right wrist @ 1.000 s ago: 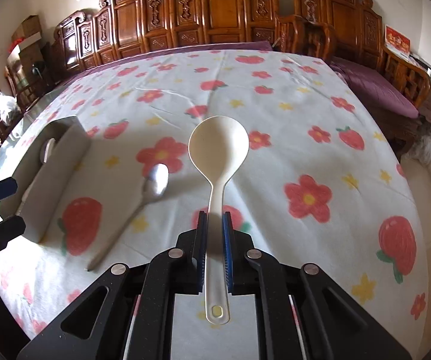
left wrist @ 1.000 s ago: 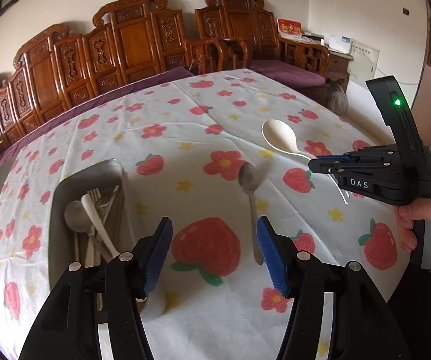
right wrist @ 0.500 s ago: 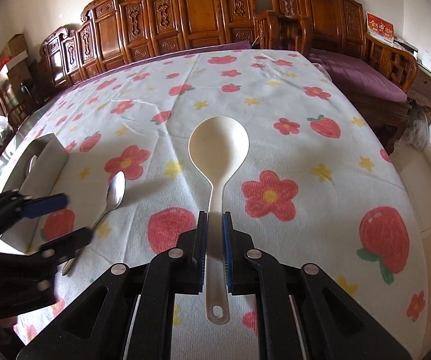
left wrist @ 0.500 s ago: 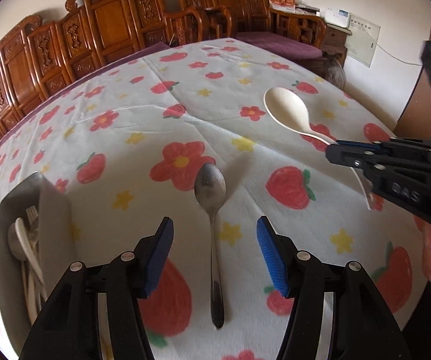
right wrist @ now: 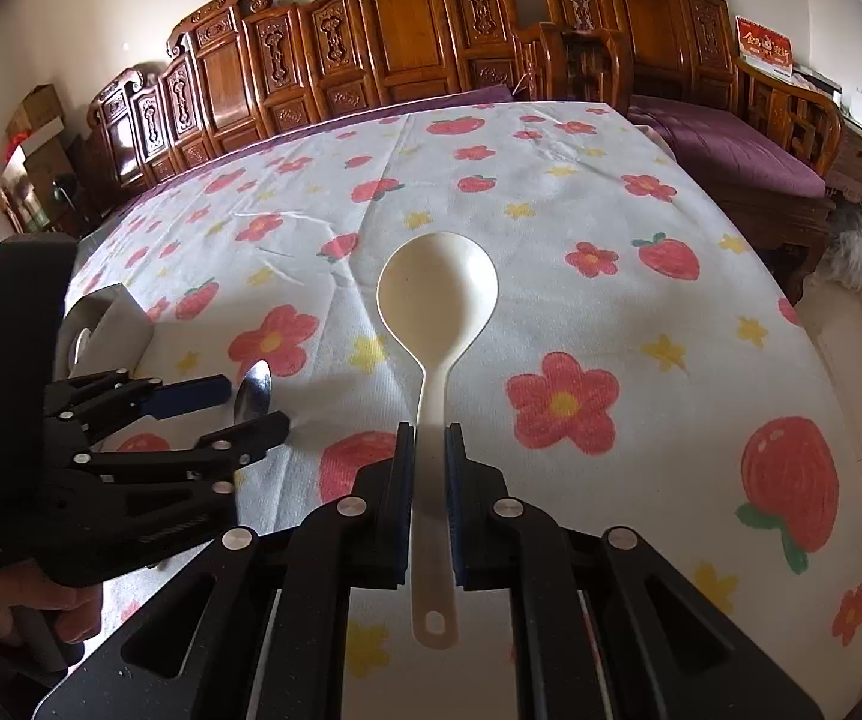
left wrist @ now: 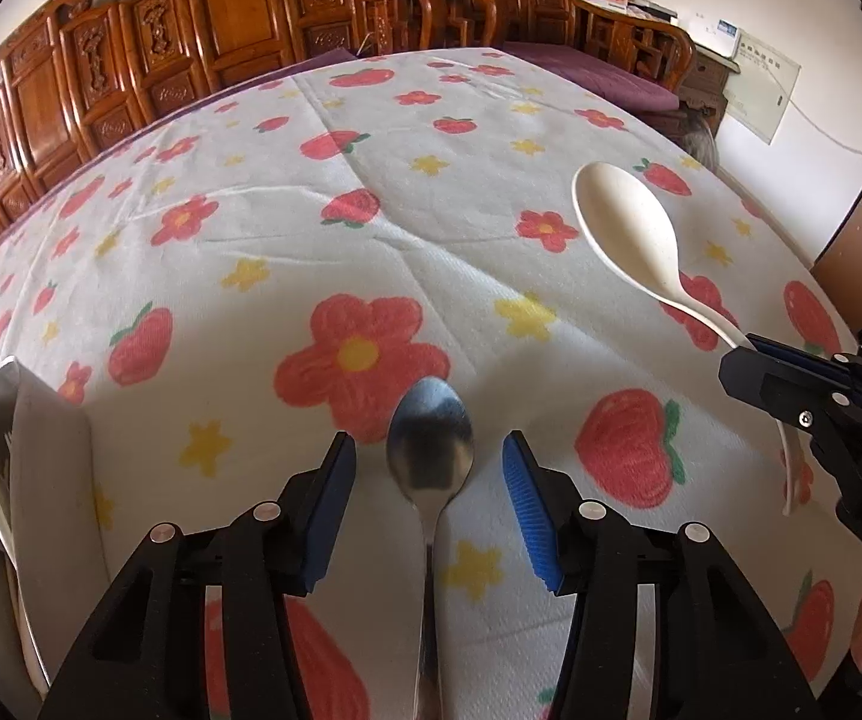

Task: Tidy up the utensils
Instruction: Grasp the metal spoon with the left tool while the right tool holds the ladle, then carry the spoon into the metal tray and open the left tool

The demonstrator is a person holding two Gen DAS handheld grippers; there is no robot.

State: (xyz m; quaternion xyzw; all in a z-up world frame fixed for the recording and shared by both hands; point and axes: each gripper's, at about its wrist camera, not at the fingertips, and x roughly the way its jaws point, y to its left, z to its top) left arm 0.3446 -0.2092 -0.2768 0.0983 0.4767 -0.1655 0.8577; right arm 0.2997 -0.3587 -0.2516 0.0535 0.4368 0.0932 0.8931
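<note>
Tongs on the left [left wrist: 428, 480] spread wide, blue pads either side of the shiny steel spoon [left wrist: 431, 456], not touching it; spoon lies flat on the tabletop under the white strawberry-and-flower cloth [left wrist: 371, 210], bowl pointing away, handle running back between the fingers. Right tongs [right wrist: 429, 462] closed tight on the slim handle of the large cream plastic serving spoon [right wrist: 437, 294], which looks to be carried just clear of the cloth, though height is hard to judge through the fisheye.

Grey metal tray [left wrist: 41, 438] sits at the left edge of the tabletop. It already holds several utensils: a pale spoon and fork tines show, rest hidden behind the wall.

Progress, as judged: part sorted. Two spoons outstanding: cream one in hand but not yet delivered, steel one not yet gripped.
</note>
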